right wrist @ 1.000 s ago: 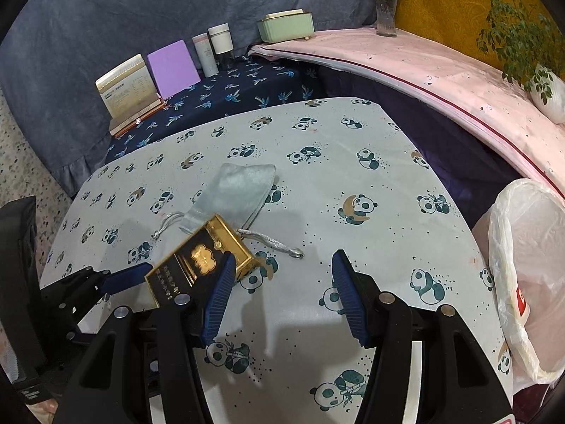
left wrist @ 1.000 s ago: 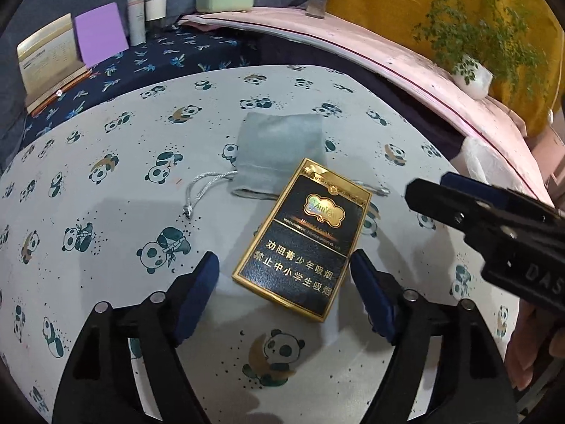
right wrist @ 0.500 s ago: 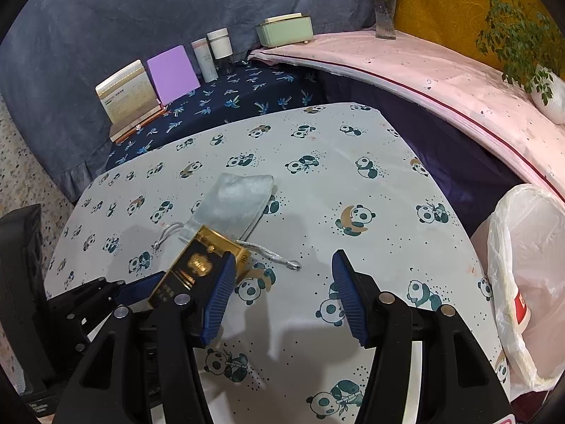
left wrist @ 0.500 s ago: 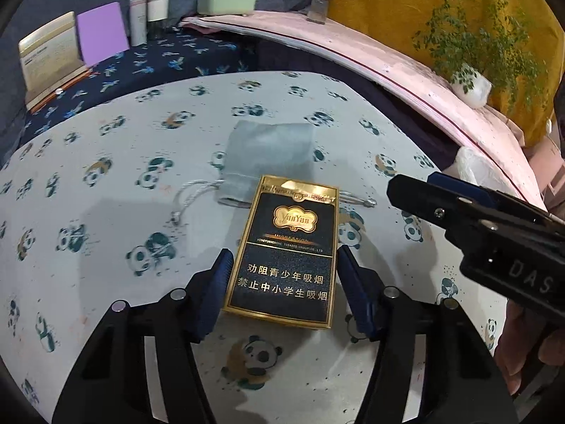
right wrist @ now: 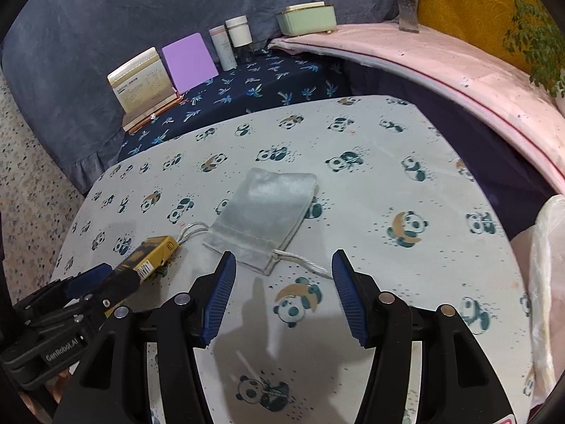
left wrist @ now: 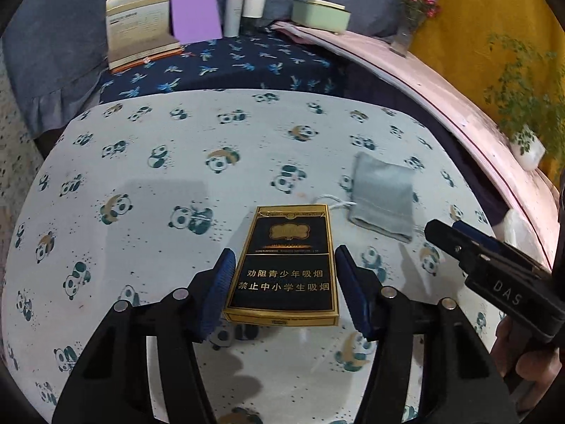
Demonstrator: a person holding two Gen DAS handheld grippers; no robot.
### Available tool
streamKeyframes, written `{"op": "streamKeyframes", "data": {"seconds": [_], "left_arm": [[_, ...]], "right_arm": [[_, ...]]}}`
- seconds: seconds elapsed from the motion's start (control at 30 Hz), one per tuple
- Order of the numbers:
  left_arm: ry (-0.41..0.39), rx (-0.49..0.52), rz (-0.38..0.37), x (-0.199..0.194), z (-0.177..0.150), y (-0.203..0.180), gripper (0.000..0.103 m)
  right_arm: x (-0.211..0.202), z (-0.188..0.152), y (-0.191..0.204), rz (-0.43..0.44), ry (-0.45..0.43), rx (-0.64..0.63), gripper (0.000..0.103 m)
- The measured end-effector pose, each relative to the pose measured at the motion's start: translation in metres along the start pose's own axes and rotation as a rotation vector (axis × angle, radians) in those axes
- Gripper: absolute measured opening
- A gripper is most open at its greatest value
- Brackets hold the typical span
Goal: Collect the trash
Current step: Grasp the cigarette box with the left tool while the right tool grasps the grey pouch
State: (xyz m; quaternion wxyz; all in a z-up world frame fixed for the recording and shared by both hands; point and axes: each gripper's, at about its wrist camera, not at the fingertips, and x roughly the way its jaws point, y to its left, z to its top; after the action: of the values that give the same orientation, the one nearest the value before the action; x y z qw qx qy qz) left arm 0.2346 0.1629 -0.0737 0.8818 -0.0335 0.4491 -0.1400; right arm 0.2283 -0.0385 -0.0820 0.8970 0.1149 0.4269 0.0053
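Left wrist view: the left gripper (left wrist: 282,279) is holding a black and gold cigarette box (left wrist: 286,263) between its blue fingers (left wrist: 219,291), which have just been closing on it and are now clamping its long sides. The box is sitting lifted off the panda-print surface (left wrist: 148,190), its shadow falling below its near edge. At about 2 o'clock from the box a grey drawstring pouch (left wrist: 383,199) is lying flat on the surface, its cord partly hidden behind the box's top corner. At 3 o'clock the right gripper (left wrist: 494,275) is reaching in, cut off by the frame edge, so its fingers are hard to read here; part of a hand (left wrist: 522,353) is showing beneath it. Along the far side, a book (left wrist: 137,26), a purple card (left wrist: 196,14), two cylinders (left wrist: 247,9) and a green box (left wrist: 319,14) are standing blurred.

Right wrist view: the right gripper (right wrist: 282,289) is hovering with its fingers (right wrist: 348,296) apart and nothing between them; the pouch (right wrist: 266,213) is lying just beyond their tips at 12 o'clock. At 9 o'clock the left gripper (right wrist: 91,291) is gripping the cigarette box (right wrist: 150,256), only whose yellow edge is showing. At 3 o'clock a white plastic bag (right wrist: 545,282) is being cut off by the frame.
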Motion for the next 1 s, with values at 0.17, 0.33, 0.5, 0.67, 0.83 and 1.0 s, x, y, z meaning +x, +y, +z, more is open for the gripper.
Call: {"op": "streamKeyframes", "data": {"seconds": [0.17, 0.33, 0.5, 0.67, 0.83, 1.0], "left_arm": [[0.040, -0.029, 0.036, 0.012, 0.003, 0.005, 0.055], [0.090, -0.041, 0.047, 0.026, -0.001, 0.003, 0.055], [0.081, -0.030, 0.065, 0.028, -0.004, -0.004, 0.055], [0.085, -0.043, 0.043, 0.024, -0.004, -0.010, 0.054], [0.061, -0.032, 0.021, 0.009, -0.004, -0.024, 0.054], [0.033, -0.014, -0.005, -0.009, -0.001, -0.045, 0.054]], "right_arm": [[0.019, 0.004, 0.010, 0.003, 0.026, -0.020, 0.051], [0.038, 0.004, 0.017, -0.006, 0.057, -0.034, 0.042], [0.038, 0.000, 0.022, -0.034, 0.038, -0.070, 0.031], [0.031, -0.002, 0.016, -0.026, 0.040, -0.065, 0.012], [0.012, -0.006, 0.009, -0.030, 0.010, -0.049, 0.011], [-0.013, -0.007, -0.002, -0.029, -0.028, -0.020, 0.011]]}}
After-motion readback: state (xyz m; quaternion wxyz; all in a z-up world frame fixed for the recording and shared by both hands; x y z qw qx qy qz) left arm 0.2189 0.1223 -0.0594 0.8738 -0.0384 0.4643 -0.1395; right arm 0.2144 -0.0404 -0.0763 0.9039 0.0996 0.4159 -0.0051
